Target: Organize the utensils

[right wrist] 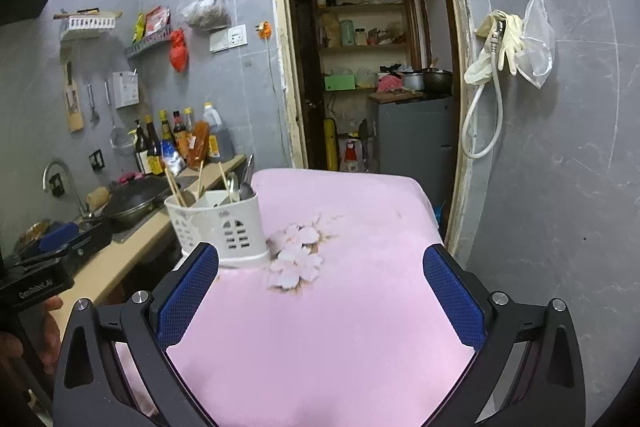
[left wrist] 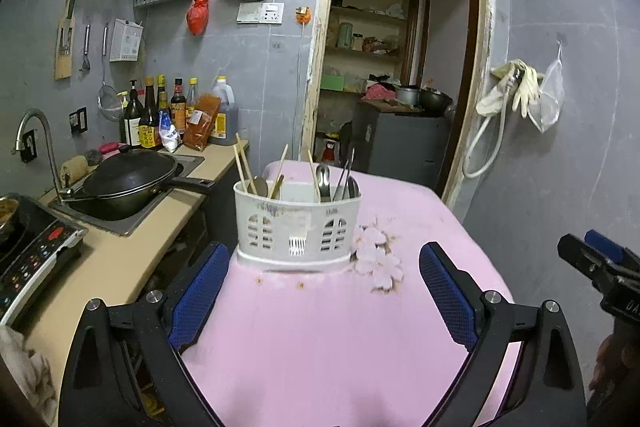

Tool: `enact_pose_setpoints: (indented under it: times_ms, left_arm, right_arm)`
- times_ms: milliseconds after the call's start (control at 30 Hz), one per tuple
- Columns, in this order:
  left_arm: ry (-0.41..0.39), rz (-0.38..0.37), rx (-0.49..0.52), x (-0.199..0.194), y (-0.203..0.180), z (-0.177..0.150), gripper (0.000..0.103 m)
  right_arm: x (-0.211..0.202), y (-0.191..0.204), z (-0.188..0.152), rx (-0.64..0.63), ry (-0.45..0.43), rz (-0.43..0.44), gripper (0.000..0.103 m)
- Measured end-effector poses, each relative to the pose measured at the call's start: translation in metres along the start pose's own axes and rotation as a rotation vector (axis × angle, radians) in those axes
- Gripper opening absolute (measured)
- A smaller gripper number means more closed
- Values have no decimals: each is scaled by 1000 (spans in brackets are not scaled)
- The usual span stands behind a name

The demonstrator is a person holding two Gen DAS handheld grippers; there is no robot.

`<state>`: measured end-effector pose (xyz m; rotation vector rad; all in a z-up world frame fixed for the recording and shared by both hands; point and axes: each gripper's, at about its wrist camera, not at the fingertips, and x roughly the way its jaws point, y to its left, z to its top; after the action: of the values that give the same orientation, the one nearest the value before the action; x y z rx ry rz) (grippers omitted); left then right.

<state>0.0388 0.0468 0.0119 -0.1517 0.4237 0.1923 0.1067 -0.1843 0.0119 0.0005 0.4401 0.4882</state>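
A white slotted utensil holder (left wrist: 297, 227) stands upright on the pink table (left wrist: 320, 339). Wooden chopsticks (left wrist: 241, 163) lean in its left compartment; metal spoons (left wrist: 324, 181) and more chopsticks stand in its right one. My left gripper (left wrist: 325, 285) is open just in front of the holder, nothing between its blue pads. The right wrist view shows the same holder (right wrist: 218, 227) at the table's left edge. My right gripper (right wrist: 324, 287) hangs open over the bare pink table (right wrist: 340, 327), to the right of the holder. The right gripper's tip (left wrist: 592, 259) shows at the left view's right edge.
A pink flower decoration (left wrist: 378, 255) lies on the table beside the holder. To the left runs a counter (left wrist: 120, 267) with a black wok (left wrist: 128, 179) in the sink, an induction cooker (left wrist: 32, 255) and sauce bottles (left wrist: 160, 115). An open doorway (left wrist: 392, 67) lies behind the table.
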Motion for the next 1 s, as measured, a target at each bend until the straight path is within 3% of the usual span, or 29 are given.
enact_pose_setpoints:
  times_ms: [367,1000]
  left_arm:
    - [11,11,0,-16,1,-21,93]
    - [7,15,1,-24,5,-22,93]
  right_arm:
    - [-15,3,-15,2,18,-8,103]
    - [-17,6,-17,7,16,2,103]
